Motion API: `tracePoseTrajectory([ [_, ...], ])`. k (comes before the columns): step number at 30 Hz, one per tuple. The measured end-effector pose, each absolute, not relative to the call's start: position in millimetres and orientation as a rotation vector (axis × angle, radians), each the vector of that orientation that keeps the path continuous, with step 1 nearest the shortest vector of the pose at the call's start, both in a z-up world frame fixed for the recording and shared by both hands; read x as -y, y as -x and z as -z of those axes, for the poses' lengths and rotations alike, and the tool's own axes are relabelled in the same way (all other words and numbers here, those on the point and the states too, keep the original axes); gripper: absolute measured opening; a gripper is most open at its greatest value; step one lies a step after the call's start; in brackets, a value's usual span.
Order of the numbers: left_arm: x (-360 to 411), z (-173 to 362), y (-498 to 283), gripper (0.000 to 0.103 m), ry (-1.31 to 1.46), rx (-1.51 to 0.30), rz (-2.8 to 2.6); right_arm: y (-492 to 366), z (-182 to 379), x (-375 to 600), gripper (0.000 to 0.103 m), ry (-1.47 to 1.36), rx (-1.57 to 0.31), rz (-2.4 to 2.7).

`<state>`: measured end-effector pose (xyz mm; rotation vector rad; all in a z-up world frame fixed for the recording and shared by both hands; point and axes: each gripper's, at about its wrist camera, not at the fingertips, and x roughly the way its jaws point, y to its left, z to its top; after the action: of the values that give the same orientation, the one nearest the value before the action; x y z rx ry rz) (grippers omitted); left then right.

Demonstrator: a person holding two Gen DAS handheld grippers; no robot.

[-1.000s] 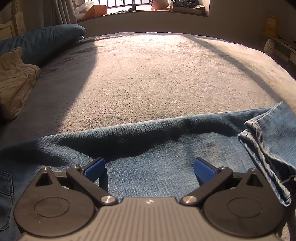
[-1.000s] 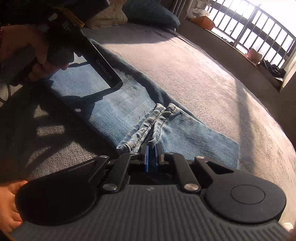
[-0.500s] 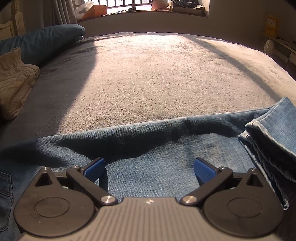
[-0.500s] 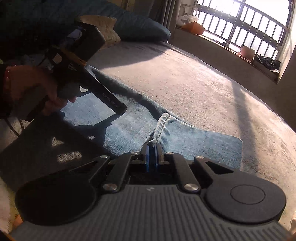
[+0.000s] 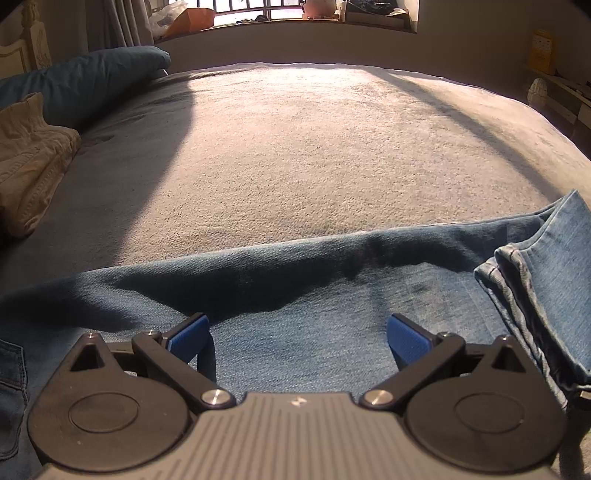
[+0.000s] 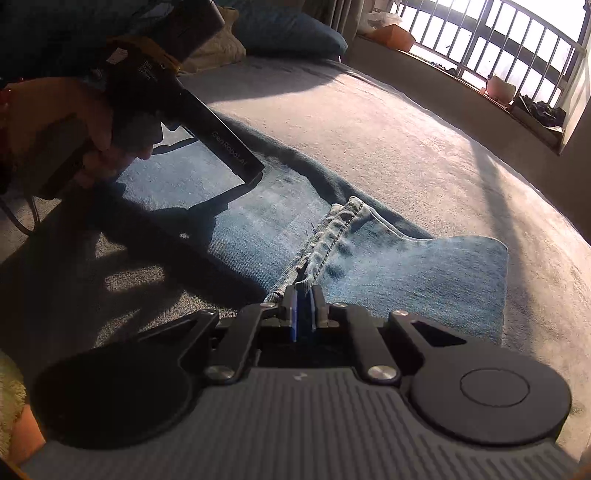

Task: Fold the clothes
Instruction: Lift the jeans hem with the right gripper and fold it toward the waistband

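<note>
on bed [image 5: 314, 155], jeans [image 5: 295, 332] lie between spread left fingers [image 5: 188, 334]; right fingers [image 6: 293, 314] pinch their hem.

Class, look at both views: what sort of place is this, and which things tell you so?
Most likely a bedroom: the jeans lie on a wide bed, a blue pillow sits at its head, and a barred window runs along a ledge.

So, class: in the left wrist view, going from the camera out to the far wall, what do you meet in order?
Left gripper, open → jeans spread flat → bare grey bed cover → window ledge with clutter.
</note>
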<state>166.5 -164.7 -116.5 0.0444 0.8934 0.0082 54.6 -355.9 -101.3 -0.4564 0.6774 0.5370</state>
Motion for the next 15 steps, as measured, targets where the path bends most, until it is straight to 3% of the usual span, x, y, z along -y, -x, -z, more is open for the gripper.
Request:
tracePoseTrajectory([
  [11,166.1,117.8,-166.4,0.103,-0.048,-0.892,-0.015,-53.0,106.4,357.2,0.030,0.466,-0.688,-0.605],
  [15,166.6,117.8,-166.3,0.103,-0.050,-0.892,-0.018,-52.0,108.6,356.9,0.034,0.475,-0.688,-0.627],
])
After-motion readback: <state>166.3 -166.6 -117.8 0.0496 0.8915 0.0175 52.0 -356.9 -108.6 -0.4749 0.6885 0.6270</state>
